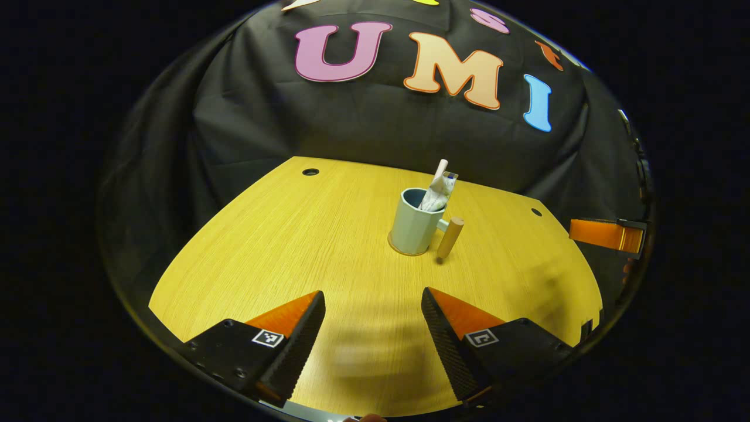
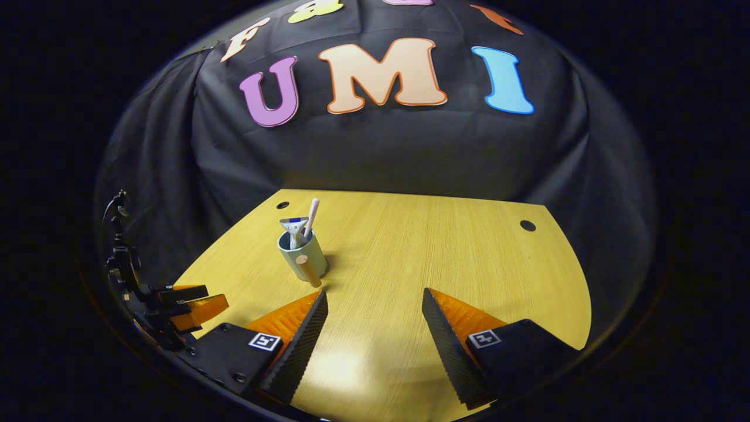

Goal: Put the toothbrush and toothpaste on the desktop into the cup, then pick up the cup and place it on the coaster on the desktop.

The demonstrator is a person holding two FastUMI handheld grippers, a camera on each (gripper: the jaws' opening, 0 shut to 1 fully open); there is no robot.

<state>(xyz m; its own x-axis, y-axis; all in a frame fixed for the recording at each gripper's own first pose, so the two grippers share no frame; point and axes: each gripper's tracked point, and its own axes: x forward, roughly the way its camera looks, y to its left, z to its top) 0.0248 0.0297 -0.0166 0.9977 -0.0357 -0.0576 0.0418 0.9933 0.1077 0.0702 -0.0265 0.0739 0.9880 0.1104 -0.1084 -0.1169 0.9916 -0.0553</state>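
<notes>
The pale green cup [image 1: 413,225] stands upright on the wooden tabletop [image 1: 304,234], toward its far edge, sitting on a thin round coaster [image 1: 403,251] whose rim peeks out at the base. Inside it, 2 things: the crumpled toothpaste [image 1: 436,193] tube and the toothbrush [image 1: 440,170], whose pale handle rises above the rim, long axis near upright and leaning a little. The cup's wooden handle [image 1: 450,237] sticks out sideways, angled downward. The left gripper [image 1: 372,328] hangs over the near edge, released, fingers spread with bare wood between them. In the right gripper view, the right gripper [image 2: 375,325] is likewise parted, holding nothing, cup [image 2: 302,257] well ahead.
</notes>
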